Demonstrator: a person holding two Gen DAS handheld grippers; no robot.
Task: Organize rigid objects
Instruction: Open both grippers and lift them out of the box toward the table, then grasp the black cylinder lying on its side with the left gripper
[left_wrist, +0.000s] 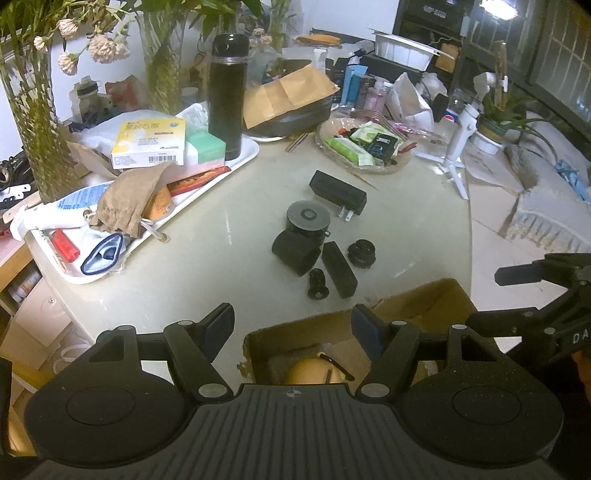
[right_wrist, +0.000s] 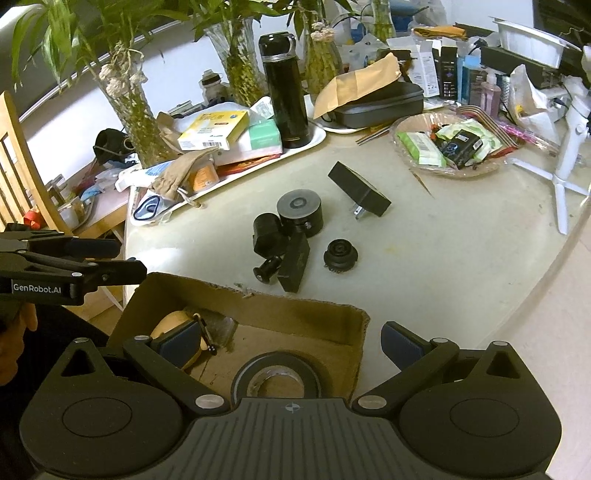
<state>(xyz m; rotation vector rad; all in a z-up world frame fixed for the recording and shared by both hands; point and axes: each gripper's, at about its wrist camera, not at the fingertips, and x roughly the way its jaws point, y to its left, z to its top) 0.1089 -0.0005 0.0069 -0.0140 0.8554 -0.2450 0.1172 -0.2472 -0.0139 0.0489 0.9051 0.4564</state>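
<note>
Hovering over the near edge of the table (right_wrist: 424, 266), both tools hang with jaws spread and nothing between them: the right gripper (right_wrist: 291, 343) sits above the open cardboard box (right_wrist: 295, 314), the left gripper (left_wrist: 291, 332) just over the same box (left_wrist: 424, 299) from the other side. Inside the box, directly under the right tool, lie a roll of tape (right_wrist: 275, 373) and a tan rounded thing I cannot identify. Ahead of both tools, well beyond the box's far wall, a cluster of black pieces waits on the bare tabletop: a plug adapter (right_wrist: 360, 192) farthest off, a round puck (right_wrist: 300, 212), a caster wheel (right_wrist: 267, 234), a long block (right_wrist: 295, 264), a ribbed knob (right_wrist: 340, 255) and, nearest, a small plug (right_wrist: 266, 273). Judging by this, some items are boxed and the tools sit between picks; the next move calls for reaching forward over the box wall and closing on one black piece, probably the nearest.
</note>
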